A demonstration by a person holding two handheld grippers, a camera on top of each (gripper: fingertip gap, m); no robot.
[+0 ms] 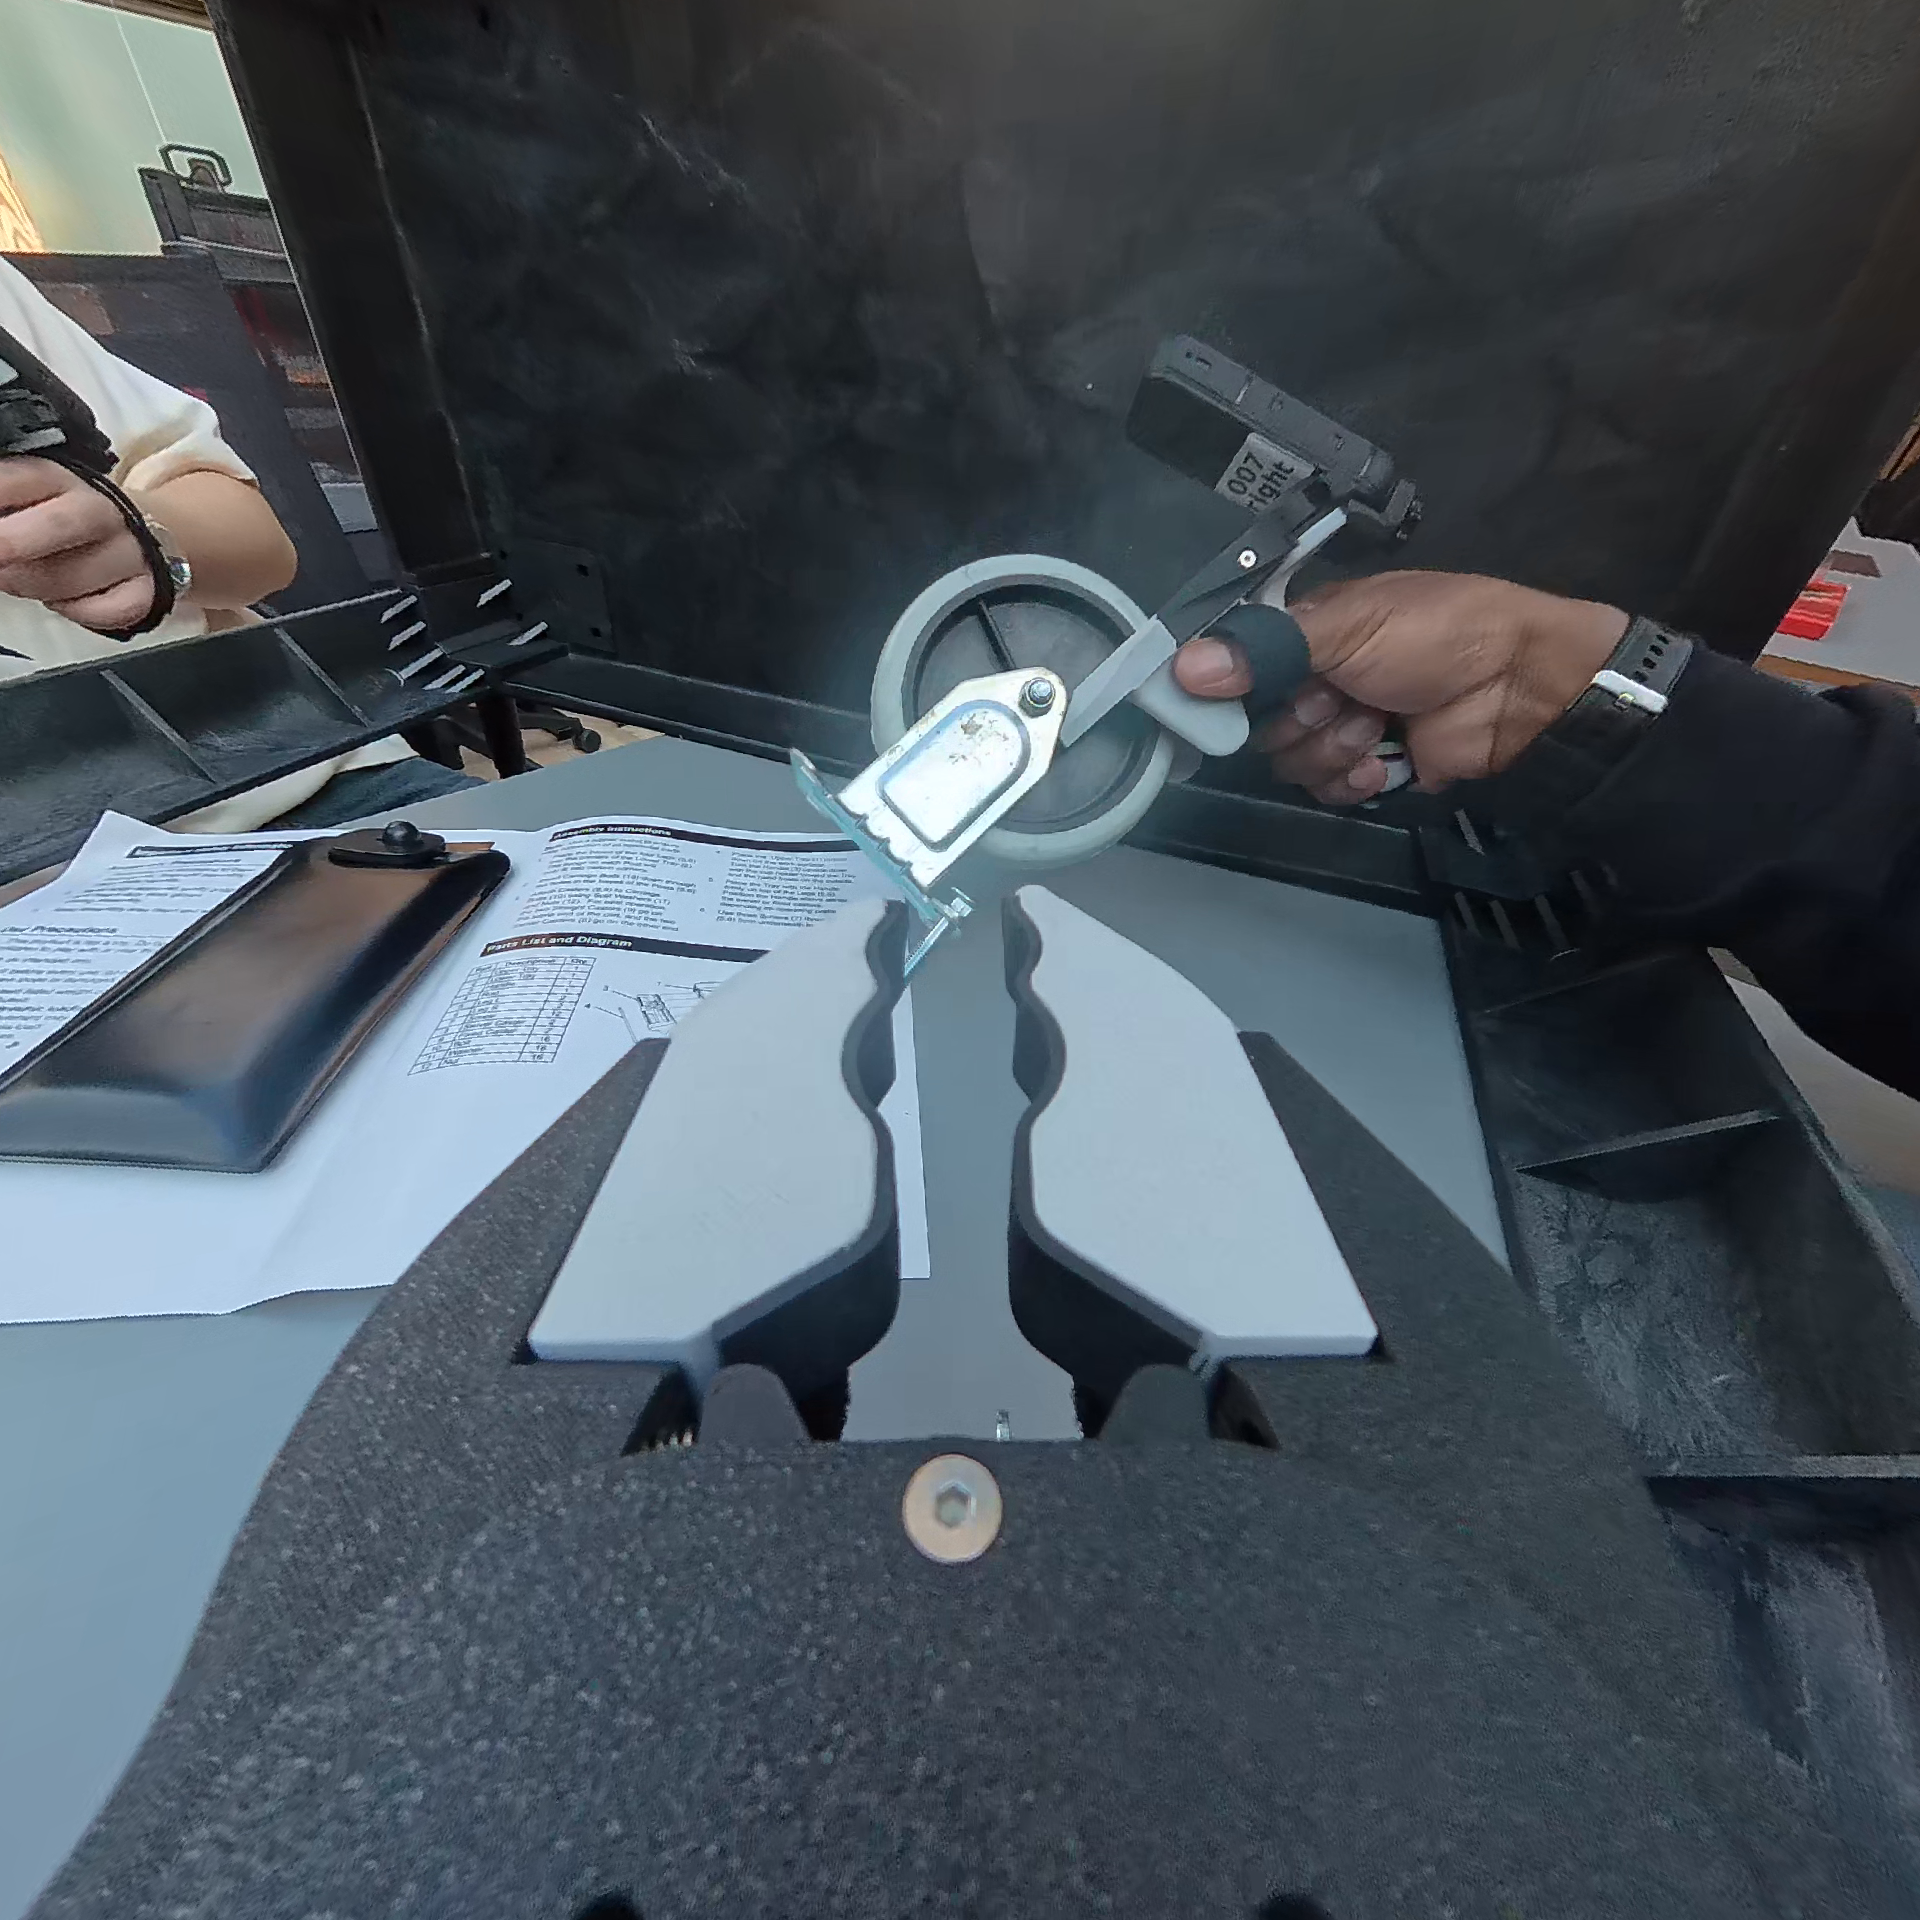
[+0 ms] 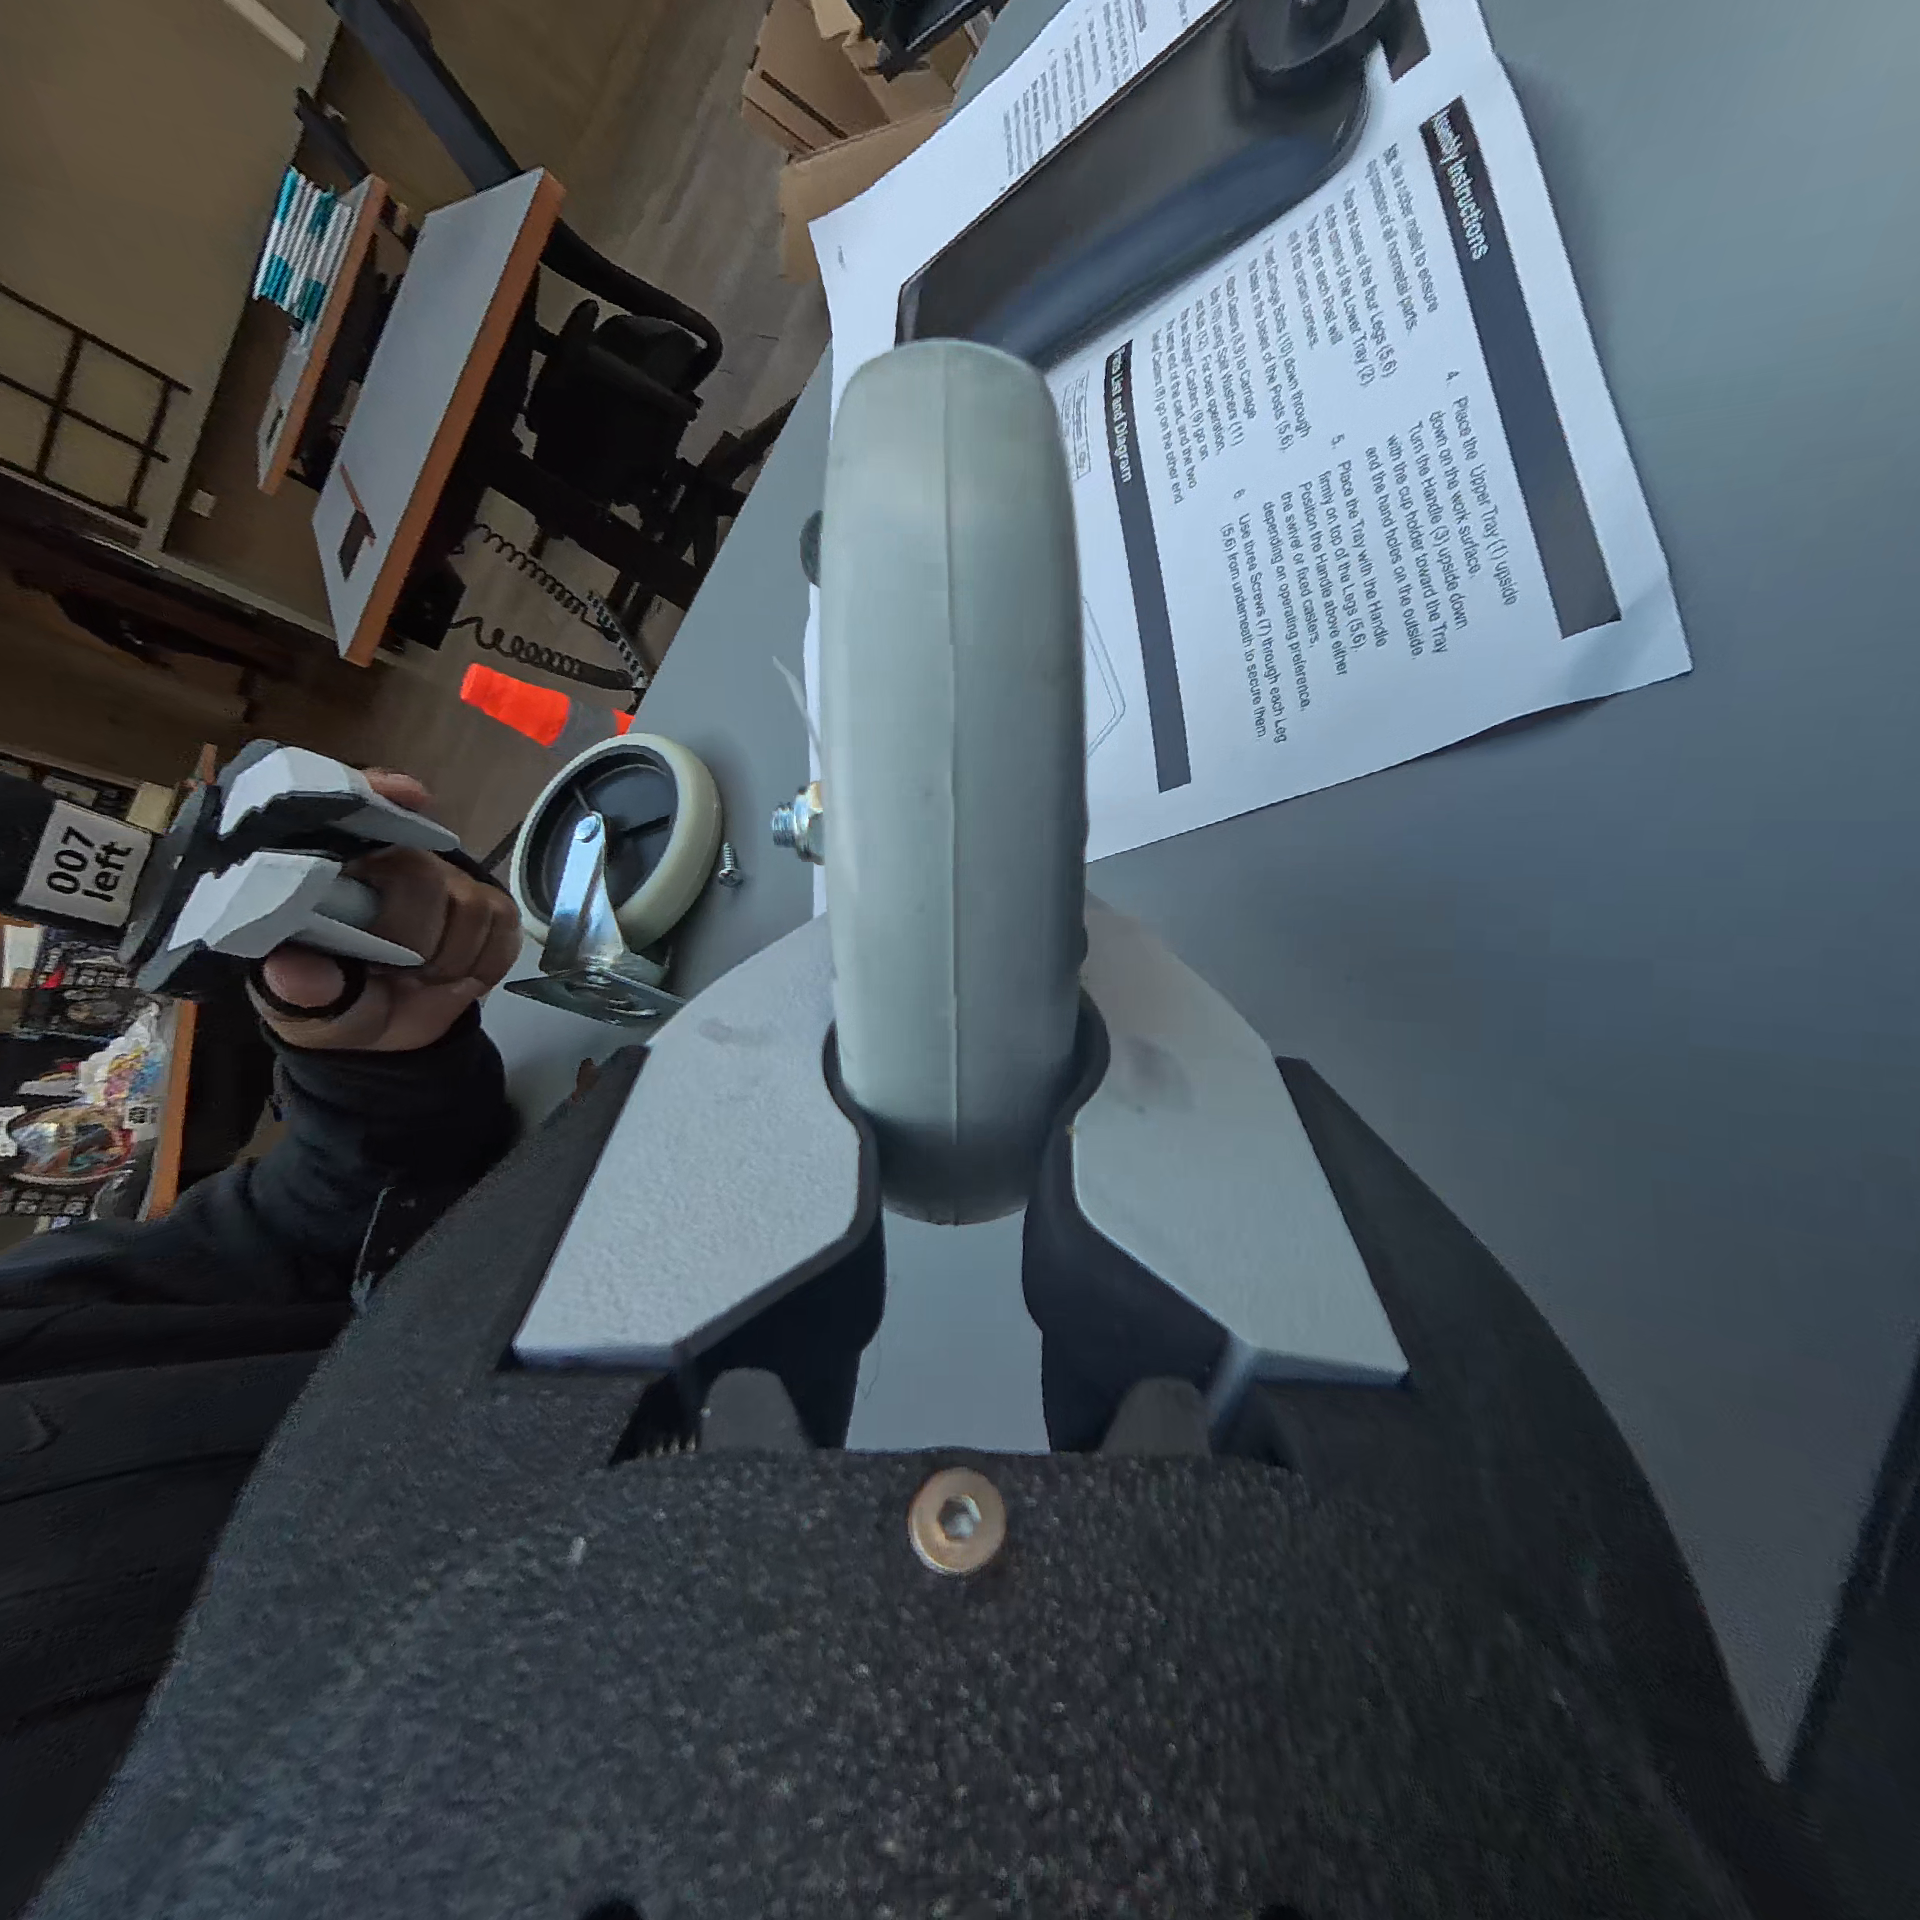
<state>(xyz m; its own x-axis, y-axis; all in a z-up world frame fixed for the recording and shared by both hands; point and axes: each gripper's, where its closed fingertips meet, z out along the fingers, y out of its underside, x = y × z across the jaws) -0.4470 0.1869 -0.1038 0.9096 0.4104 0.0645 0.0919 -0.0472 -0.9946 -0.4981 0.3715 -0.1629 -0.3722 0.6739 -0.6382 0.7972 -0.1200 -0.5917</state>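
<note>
Grey rubber caster wheel (image 1: 1023, 727) with dark hub and zinc-plated steel fork bracket (image 1: 951, 790): held clear of the grey tabletop (image 1: 1299, 935), centre of the left wrist view, bracket plate tilted down-left, a bolt (image 1: 935, 940) projecting from its lower edge. Right gripper (image 2: 956, 1049) clamps the tread at frame centre, pads pressed against both wheel flanks. Left gripper (image 1: 951, 935) sits just below the bolt, jaws parted, nothing between them.

Second caster, cream-tyred wheel (image 2: 613, 842) on steel swivel plate: rests on the tabletop, left of centre in the right wrist view, a loose screw (image 2: 730, 865) beside it.

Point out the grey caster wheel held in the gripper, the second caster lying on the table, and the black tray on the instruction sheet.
Grey caster wheel (image 2: 951, 748): right wrist view, tread.
Second caster (image 2: 665, 800): right wrist view, cream rim.
Black tray (image 1: 249, 997): left wrist view, glossy middle.
</note>
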